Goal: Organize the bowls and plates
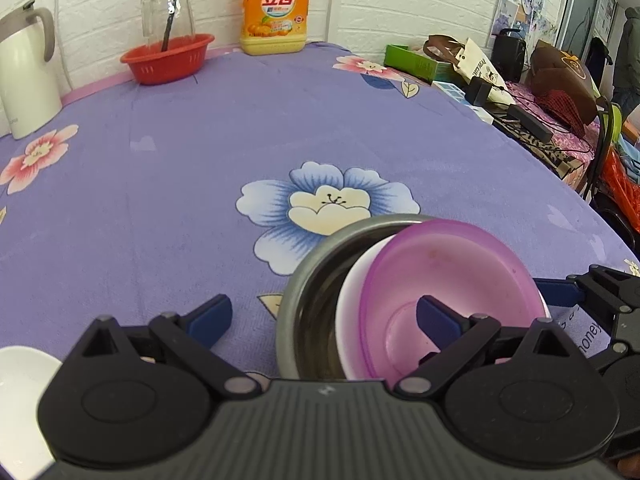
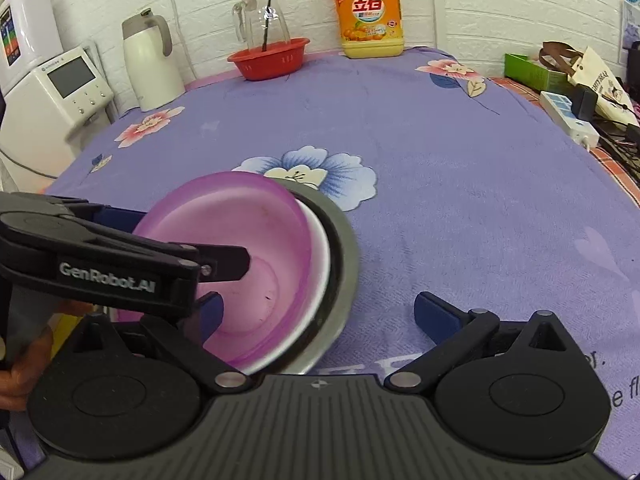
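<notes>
A purple plastic bowl (image 1: 448, 280) lies tilted inside a white bowl (image 1: 350, 300), and both sit in a steel bowl (image 1: 308, 304) on the purple flowered tablecloth. My left gripper (image 1: 324, 316) is open, its right finger over the purple bowl and its left finger over the cloth. In the right wrist view the same stack, purple bowl (image 2: 248, 240), white bowl (image 2: 320, 248) and steel bowl (image 2: 344, 248), lies at the left. My right gripper (image 2: 320, 314) is open, its left finger by the purple bowl's rim. The left gripper (image 2: 168, 248) reaches in over that bowl.
A white dish (image 1: 20, 392) shows at the lower left edge. At the back stand a red basket (image 1: 168, 58) with a glass jug, a yellow detergent bottle (image 1: 275, 8) and a white kettle (image 1: 24, 72). Boxes, bags and cables (image 1: 520, 92) crowd the right side.
</notes>
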A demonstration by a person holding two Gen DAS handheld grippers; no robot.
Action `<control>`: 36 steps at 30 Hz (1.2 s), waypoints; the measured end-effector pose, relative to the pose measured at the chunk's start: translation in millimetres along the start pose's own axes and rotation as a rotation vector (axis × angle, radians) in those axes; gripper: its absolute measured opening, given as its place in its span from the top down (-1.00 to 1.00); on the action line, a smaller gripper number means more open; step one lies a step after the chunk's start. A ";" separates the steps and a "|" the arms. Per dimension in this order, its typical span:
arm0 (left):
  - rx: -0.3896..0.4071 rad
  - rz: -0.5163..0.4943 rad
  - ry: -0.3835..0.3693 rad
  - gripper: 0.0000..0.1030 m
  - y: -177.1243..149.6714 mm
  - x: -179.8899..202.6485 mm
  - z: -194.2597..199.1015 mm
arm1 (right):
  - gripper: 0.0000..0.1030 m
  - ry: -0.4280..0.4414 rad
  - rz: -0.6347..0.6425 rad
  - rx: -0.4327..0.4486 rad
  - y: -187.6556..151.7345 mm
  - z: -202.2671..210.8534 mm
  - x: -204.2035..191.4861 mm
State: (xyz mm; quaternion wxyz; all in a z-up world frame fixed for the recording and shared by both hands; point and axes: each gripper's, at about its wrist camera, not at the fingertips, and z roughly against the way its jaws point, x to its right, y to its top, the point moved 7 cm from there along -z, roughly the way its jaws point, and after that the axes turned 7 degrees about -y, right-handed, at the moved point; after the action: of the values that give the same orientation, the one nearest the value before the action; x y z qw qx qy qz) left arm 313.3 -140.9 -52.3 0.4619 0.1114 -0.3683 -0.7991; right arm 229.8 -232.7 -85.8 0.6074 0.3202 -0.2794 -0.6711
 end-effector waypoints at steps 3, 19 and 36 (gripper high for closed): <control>-0.002 0.009 -0.003 -0.89 -0.7 -1.4 0.0 | -1.00 -0.016 0.024 0.032 0.8 4.4 -5.6; 0.029 0.073 -0.125 -0.31 -2.7 14.2 15.7 | -1.00 0.067 -0.059 0.022 3.4 11.2 -25.5; 0.218 0.246 0.157 -0.31 -41.3 -108.4 159.6 | -1.00 0.341 0.139 0.142 35.9 41.6 -180.6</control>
State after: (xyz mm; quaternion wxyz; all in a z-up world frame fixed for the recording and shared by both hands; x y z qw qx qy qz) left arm 262.9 38.0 13.9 0.5688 0.1770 -0.4266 -0.6806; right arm 230.9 -57.5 -15.4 0.6668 0.4512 -0.2404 -0.5422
